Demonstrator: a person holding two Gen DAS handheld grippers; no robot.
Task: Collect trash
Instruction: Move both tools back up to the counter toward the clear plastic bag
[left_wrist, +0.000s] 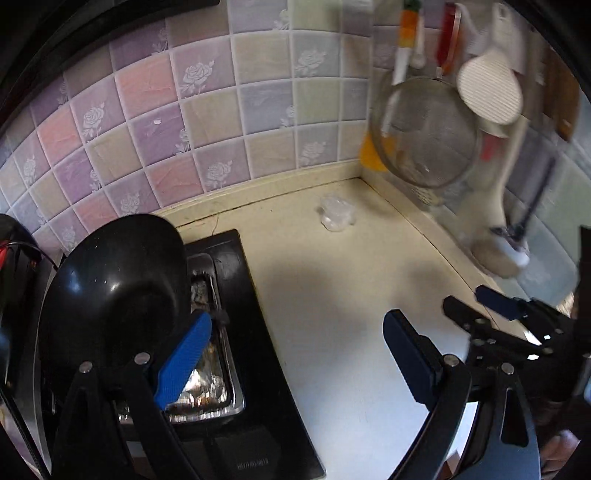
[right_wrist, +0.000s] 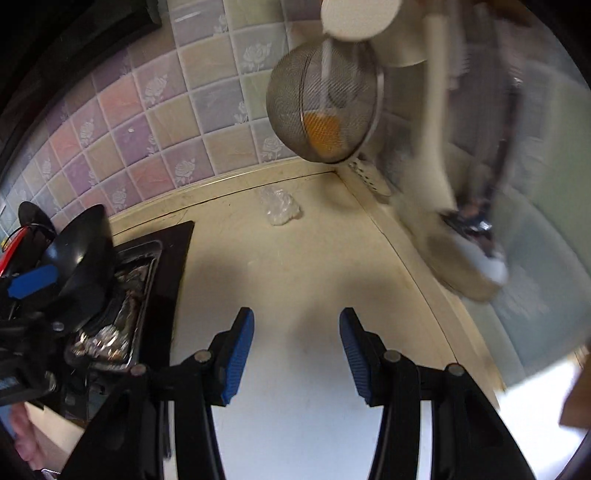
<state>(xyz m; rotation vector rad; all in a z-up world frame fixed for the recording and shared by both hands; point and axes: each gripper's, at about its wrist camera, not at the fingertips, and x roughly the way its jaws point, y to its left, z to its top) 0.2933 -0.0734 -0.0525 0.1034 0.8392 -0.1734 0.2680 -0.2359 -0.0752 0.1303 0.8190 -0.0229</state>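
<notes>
A crumpled wad of clear plastic (left_wrist: 337, 214) (right_wrist: 279, 210) lies on the cream counter (left_wrist: 332, 295) near the back corner, just below the tiled wall. My left gripper (left_wrist: 295, 354) is open wide over the counter beside the stove, nothing between its blue pads, well short of the wad. My right gripper (right_wrist: 297, 350) is open about half way, also empty, pointing at the wad from some distance. In the left wrist view the right gripper (left_wrist: 476, 306) shows at the right edge. In the right wrist view one blue pad (right_wrist: 33, 282) of the left gripper shows at the far left.
A black wok (left_wrist: 114, 288) (right_wrist: 85, 258) sits on the black stove (left_wrist: 266, 387) at left, with a foil-lined tray (left_wrist: 210, 373) (right_wrist: 110, 336) beside it. A metal strainer (left_wrist: 424, 133) (right_wrist: 325, 110), a white ladle (left_wrist: 495, 221) and other utensils hang over the right wall.
</notes>
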